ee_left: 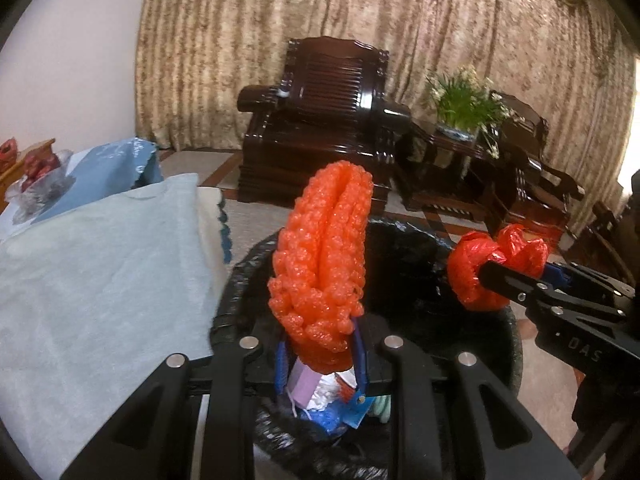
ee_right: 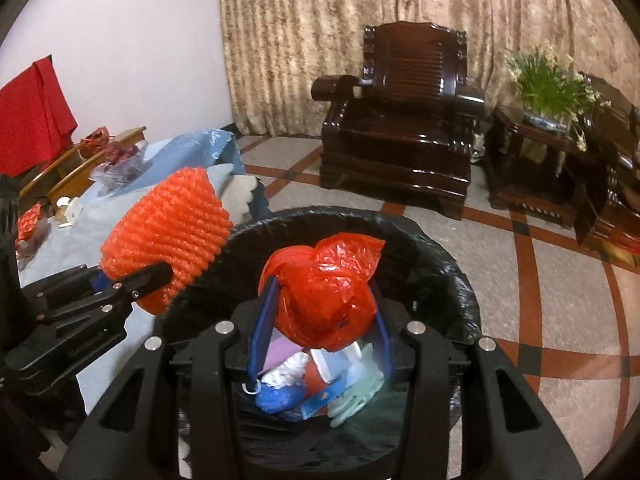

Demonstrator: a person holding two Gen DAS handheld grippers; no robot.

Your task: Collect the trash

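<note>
My left gripper (ee_left: 320, 350) is shut on an orange foam net sleeve (ee_left: 324, 256) and holds it over the left rim of a bin lined with a black bag (ee_left: 404, 248). It also shows in the right wrist view (ee_right: 172, 232). My right gripper (ee_right: 320, 320) is shut on a crumpled red plastic bag (ee_right: 324, 292) above the bin (ee_right: 440, 272); the bag shows in the left wrist view (ee_left: 480, 268) too. Inside the bin lie blue, white, purple and pale green scraps (ee_right: 320, 380).
A table under light blue cloth (ee_left: 100, 264) stands left of the bin, with wrapped items (ee_right: 120, 164) on it. A dark wooden armchair (ee_right: 404, 116), a side table with a potted plant (ee_right: 548, 88) and a curtain stand beyond on tiled floor.
</note>
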